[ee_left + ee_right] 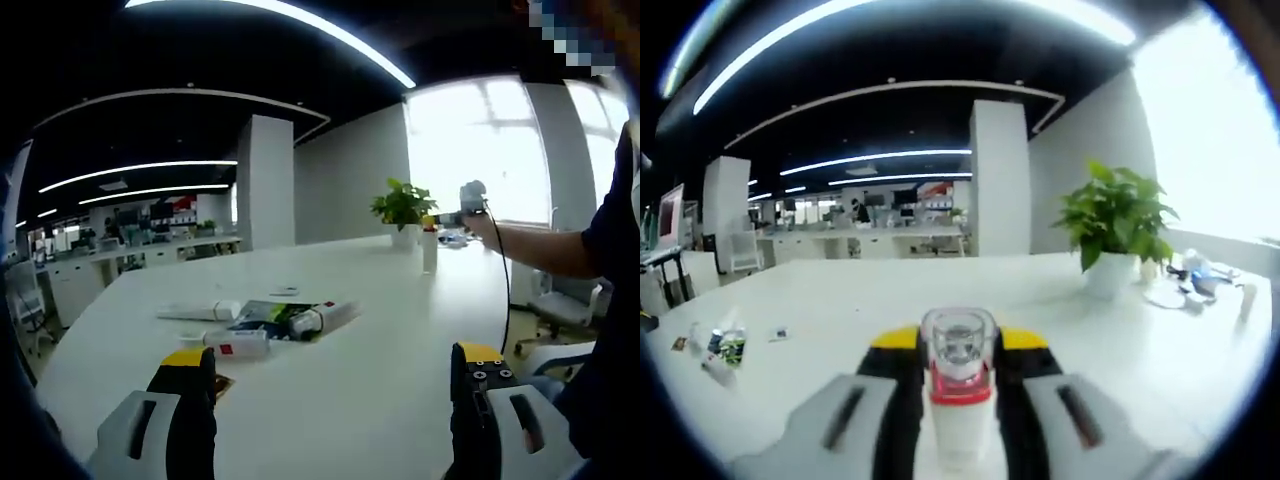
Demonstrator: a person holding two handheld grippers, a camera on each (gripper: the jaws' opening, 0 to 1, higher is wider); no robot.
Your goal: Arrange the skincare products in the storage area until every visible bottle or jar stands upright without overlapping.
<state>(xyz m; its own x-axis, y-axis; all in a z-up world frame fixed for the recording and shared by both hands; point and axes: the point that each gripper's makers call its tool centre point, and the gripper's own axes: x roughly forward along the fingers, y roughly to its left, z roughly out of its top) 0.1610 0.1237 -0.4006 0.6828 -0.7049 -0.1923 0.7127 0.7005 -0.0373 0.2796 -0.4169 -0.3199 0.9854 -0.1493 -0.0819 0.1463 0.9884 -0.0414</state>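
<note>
Several skincare products lie flat in a cluster mid-table: a white bottle with a red label (236,345), a white tube (200,312), a green packet (262,316) and a tube (322,318). My left gripper (330,365) hangs open just short of them, nothing between its jaws. Far across the table, my right gripper (432,222) is shut on an upright white bottle (430,252) beside the plant pot. In the right gripper view that bottle (958,400) has a clear cap and a red band, and the right gripper (958,345) clamps it from both sides. The lying products (720,350) show small at the left.
A potted green plant (1115,225) stands on the white table (400,330) close to the held bottle. Small items and a cable (1190,280) lie at the table's far right. A person's outstretched arm (540,248) and office chairs (565,310) are at the right edge.
</note>
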